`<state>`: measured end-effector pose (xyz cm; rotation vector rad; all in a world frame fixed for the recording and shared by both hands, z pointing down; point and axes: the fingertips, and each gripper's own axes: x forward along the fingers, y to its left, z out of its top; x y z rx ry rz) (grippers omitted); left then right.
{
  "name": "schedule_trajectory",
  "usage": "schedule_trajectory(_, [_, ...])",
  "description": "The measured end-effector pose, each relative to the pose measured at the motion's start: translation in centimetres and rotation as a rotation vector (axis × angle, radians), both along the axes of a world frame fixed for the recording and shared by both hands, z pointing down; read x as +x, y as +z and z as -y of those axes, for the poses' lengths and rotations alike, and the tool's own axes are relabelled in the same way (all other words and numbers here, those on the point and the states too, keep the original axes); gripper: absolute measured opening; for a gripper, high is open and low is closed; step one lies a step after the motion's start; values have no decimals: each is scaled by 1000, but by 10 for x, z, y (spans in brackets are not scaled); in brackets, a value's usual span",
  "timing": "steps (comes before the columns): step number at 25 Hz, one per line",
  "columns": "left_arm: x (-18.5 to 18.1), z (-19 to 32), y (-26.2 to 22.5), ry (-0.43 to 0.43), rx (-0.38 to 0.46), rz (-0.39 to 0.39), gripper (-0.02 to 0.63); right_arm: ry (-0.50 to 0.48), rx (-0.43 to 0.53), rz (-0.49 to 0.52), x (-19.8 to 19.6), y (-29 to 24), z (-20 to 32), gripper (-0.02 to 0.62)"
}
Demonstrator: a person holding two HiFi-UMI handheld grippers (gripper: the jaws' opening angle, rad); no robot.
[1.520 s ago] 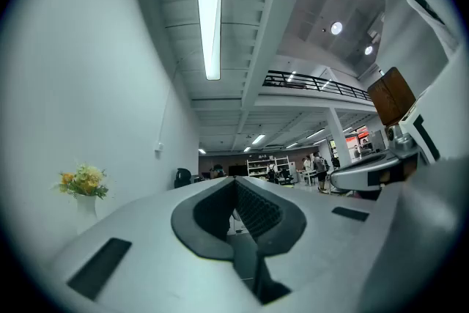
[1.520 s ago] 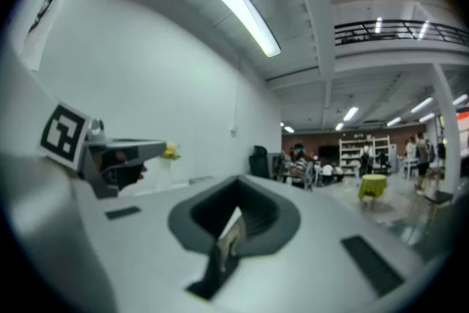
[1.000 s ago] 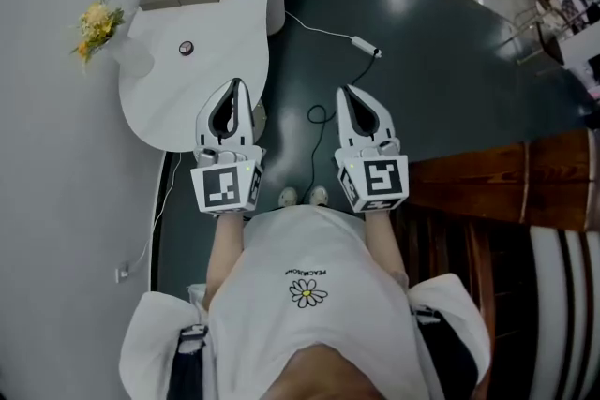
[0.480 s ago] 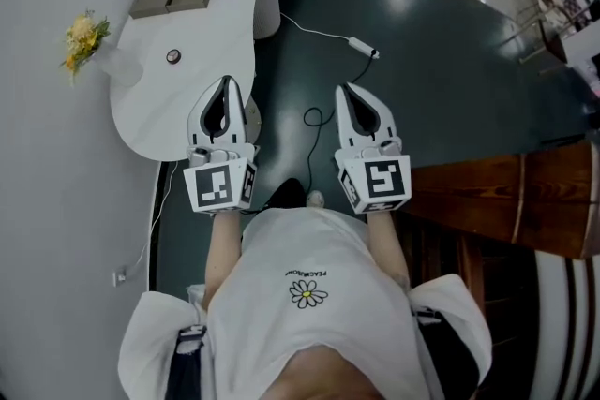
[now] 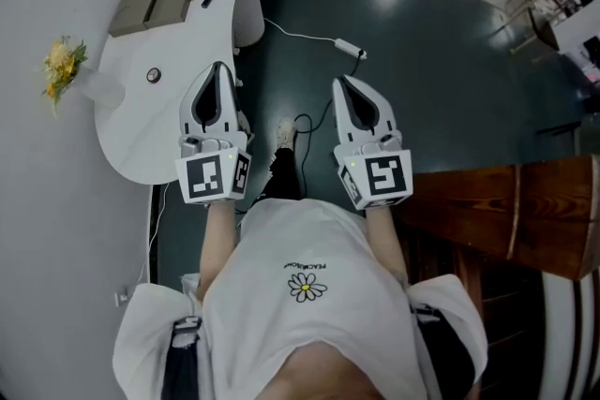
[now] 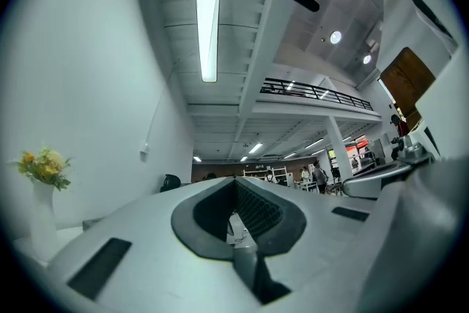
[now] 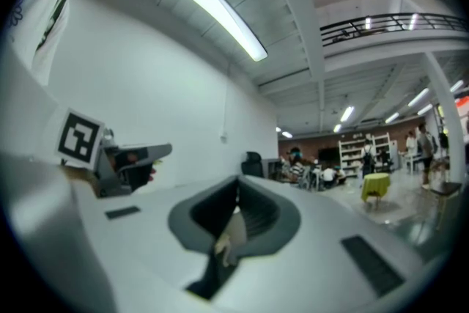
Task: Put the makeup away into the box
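Observation:
An olive box (image 5: 153,3) lies open on the white curved table (image 5: 122,136) at the upper left of the head view. Near it are a small dark makeup item (image 5: 208,0) and a small round one (image 5: 153,75). My left gripper (image 5: 217,68) hangs over the table's right edge, well short of the box, its jaws together with nothing between them (image 6: 236,183). My right gripper (image 5: 343,82) hovers over the dark floor, also shut and empty (image 7: 238,183). The right gripper view catches the left gripper (image 7: 117,156) beside it.
A vase of yellow flowers (image 5: 58,66) stands against the wall at the table's left edge. A white cable with an adapter (image 5: 342,45) runs across the dark floor. A wooden counter (image 5: 487,211) lies to my right. The person's shoe (image 5: 287,132) is between the grippers.
The person has walked on, one foot swinging forward. The table, box and flowers have slid left in the head view. Both grippers travelled along, still shut and side by side.

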<state>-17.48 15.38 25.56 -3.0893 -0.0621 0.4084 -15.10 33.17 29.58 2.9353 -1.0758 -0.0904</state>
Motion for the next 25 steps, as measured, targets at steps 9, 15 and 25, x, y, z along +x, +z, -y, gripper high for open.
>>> schedule_trajectory(9, [110,13,14,57,-15,6,20,40,-67,8,89,19,16,29])
schedule_trajectory(15, [174,48,22,26,-33,18,20,5,-92,57,164,32,56,29])
schedule_trajectory(25, [283,124,-5,27,-87,-21,20,-93,-56,101,291,10,163,29])
